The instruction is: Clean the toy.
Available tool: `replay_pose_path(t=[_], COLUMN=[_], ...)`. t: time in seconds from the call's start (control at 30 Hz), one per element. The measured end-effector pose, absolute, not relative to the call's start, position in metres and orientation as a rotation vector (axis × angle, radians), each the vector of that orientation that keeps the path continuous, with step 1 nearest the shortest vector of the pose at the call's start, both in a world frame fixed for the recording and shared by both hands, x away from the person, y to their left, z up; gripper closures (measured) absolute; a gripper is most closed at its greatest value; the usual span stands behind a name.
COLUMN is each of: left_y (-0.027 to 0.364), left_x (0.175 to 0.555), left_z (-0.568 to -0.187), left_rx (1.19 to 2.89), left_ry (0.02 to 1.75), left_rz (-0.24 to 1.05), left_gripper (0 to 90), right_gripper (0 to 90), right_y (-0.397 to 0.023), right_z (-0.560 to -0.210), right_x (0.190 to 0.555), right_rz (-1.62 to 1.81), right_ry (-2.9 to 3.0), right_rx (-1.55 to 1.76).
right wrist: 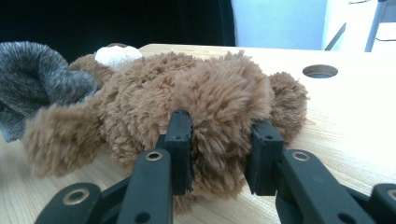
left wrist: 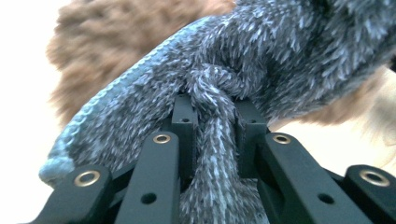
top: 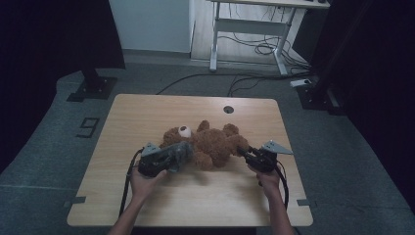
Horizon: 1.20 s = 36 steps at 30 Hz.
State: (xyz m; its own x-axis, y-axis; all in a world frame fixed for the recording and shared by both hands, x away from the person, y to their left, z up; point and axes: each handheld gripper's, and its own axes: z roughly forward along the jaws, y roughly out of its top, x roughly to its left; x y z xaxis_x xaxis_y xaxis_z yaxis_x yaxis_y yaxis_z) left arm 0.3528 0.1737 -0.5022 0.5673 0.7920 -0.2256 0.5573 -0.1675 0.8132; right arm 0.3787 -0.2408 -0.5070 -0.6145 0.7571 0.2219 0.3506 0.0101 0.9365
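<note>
A brown teddy bear [top: 210, 144] lies on its back across the middle of the wooden table [top: 147, 112], head to the left. Grey fuzzy knit cloth [top: 180, 151] sits at the bear's neck. My left gripper [top: 186, 152] is shut on that cloth; in the left gripper view a knotted strand of the grey cloth [left wrist: 219, 93] is pinched between the jaws of the left gripper [left wrist: 215, 116], with brown fur [left wrist: 93, 32] behind. My right gripper [top: 244, 151] is shut on the bear's leg; the right gripper [right wrist: 219, 135] squeezes the teddy bear [right wrist: 187, 93], and the grey cloth [right wrist: 32, 70] shows at far left.
A round cable hole [top: 228, 109] lies in the table's far edge, also seen as the hole [right wrist: 320, 71] beyond the bear. A white desk frame [top: 249, 29] and floor cables [top: 264, 49] stand behind the table. Dark stands flank it on both sides.
</note>
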Motion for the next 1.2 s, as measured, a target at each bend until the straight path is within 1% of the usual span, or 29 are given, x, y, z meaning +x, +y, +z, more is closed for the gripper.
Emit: replay_pose_path(t=[0.17,0.27,0.33,0.43,0.6,0.77,0.93,1.07,1.2], left_y=[0.19,0.2,0.201,0.191,0.155,0.106,0.068,0.035,0.008], left_x=[0.351,0.346,0.344,0.339,0.345,0.361,0.373,0.371,0.372], left_z=[-0.506,-0.504,-0.502,-0.487,-0.462,-0.441,-0.432,-0.424,-0.437], left_rx=[1.845,1.831,1.823,1.798,1.812,1.88,1.922,1.96,2.027], left_ry=[1.132,1.151,1.145,1.092,0.997,0.913,0.867,0.798,0.791], left_rz=[0.306,0.333,0.335,0.342,0.353,0.365,0.358,0.359,0.32], left_gripper=[74.1,74.0,74.1,74.0,73.8,73.4,73.5,73.6,73.6], right_gripper=[66.9,66.9,66.9,66.9,66.9,67.0,67.0,66.9,67.0], right_y=[-0.241,-0.241,-0.241,-0.242,-0.241,-0.241,-0.242,-0.242,-0.242], right_z=[-0.508,-0.507,-0.507,-0.508,-0.507,-0.507,-0.507,-0.508,-0.508], right_x=[0.379,0.379,0.379,0.379,0.379,0.378,0.378,0.379,0.378], right_rz=[1.639,1.636,1.636,1.64,1.638,1.639,1.643,1.644,1.644], right_ry=[1.949,1.947,1.946,1.943,1.942,1.942,1.944,1.944,1.944], right_rx=[1.139,1.139,1.139,1.143,1.141,1.141,1.141,1.142,1.145])
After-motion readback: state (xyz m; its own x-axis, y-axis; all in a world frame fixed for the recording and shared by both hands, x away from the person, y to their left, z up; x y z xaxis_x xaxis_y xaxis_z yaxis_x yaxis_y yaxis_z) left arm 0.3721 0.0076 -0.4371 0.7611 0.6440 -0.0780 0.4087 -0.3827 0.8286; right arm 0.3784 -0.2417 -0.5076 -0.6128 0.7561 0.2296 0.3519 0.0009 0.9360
